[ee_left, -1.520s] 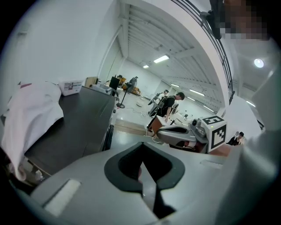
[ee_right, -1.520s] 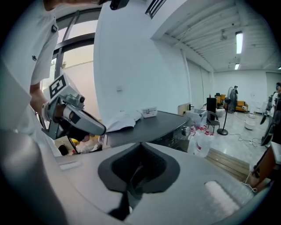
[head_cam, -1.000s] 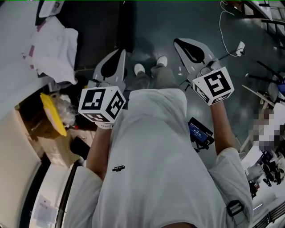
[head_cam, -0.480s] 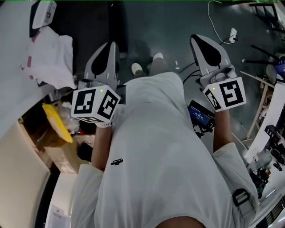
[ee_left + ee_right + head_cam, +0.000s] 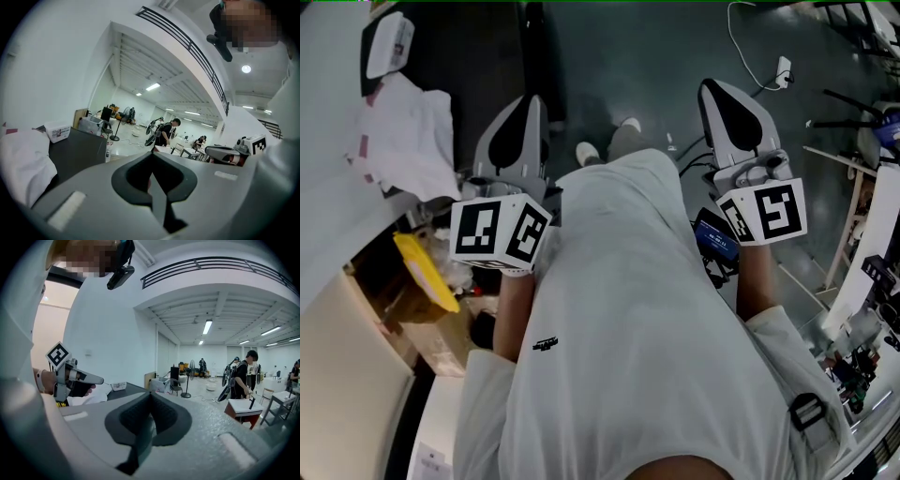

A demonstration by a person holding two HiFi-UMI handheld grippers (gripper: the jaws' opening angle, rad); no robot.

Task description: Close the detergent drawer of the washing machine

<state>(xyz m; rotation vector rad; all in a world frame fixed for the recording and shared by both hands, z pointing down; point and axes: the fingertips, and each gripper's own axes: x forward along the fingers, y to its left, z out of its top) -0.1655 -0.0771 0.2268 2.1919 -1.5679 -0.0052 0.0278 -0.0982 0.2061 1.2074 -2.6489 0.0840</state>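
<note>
Left tool [image 5: 521, 127] and right tool [image 5: 733, 105], a pair of grey two-jaw grabbers, are held out in front of a person in a white T-shirt [image 5: 628, 319], one on either side of the body. Each tool has its jaws pressed together along a single seam, with nothing caught between them. Each carries its black-and-white marker cube, the left cube [image 5: 499, 232] just above the left forearm and the right cube [image 5: 766, 211] above the right wrist.

The person stands on a dark grey floor [image 5: 656, 56], white shoes [image 5: 592, 150] showing between the tools. A small blue-screened device [image 5: 715, 239] hangs at the person's right hip. To the person's left, a crumpled white cloth [image 5: 403, 131] lies on a pale surface. Near it, a small white labelled box [image 5: 389, 42] sits on a dark bench [image 5: 77, 150]. Below the cloth, a brown cardboard carton [image 5: 408, 309] holds a yellow plastic item [image 5: 427, 272]. A thin white cable [image 5: 750, 52] trails across the floor on the right.

Both tools face a large white hall lit by ceiling strips, where a figure in black [image 5: 241, 376] stands at a small table [image 5: 243, 406] and a pedestal fan [image 5: 191, 376] stands further back.

None of the views shows where the detergent drawer is.
</note>
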